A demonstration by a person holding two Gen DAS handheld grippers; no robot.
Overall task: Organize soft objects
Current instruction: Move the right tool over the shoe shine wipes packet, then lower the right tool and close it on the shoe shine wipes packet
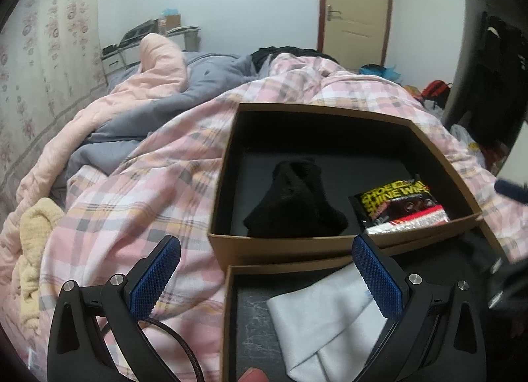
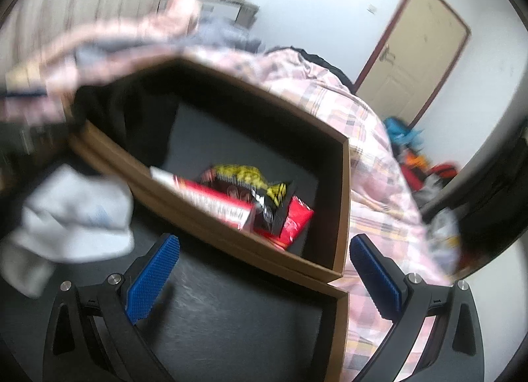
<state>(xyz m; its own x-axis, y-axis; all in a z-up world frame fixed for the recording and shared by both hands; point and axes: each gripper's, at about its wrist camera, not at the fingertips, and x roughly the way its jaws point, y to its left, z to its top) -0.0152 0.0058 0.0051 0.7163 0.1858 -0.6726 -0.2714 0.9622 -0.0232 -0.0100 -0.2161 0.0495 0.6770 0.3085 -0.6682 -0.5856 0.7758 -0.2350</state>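
Two-tray setup on the bed (image 1: 138, 184): brown cardboard box (image 1: 283, 246) with black lining sits on the plaid quilt, its lid (image 1: 231, 316) lying open-side-up just in front of it, touching edge to edge. Looks like box and lid serve as two sorting bins, which would explain why they sit side by side and both face up

Box holds a black sock (image 1: 293, 197) bundled near the middle of the floor, plus a shoe-shine wipes packet (image 1: 396, 204) in the near right corner, apart from the sock. Lid holds a white cloth (image 1: 330, 322), folded or crumpled, on its left half as the right wrist view shows it; likely a sock too, can't confirm

Left tool (image 1: 267, 283): fingers spread wide, nothing between the blue pads (image 1: 155, 279), hovering over the lid's near left corner. Right tool (image 2: 264, 279): also spread, empty, above the lid's bare right half, aimed at the box's near wall. Right view is motion-blurred, so fine detail there is unreliable

A yellowish towel-like item (image 1: 33, 250) lies on the quilt well left of the box, outside both trays. My read: darks in the box, lights in the lid, that loose piece is the next candidate. Left tool is nearer to it

Risk: soft quilt under the box, so pressing down could tip it
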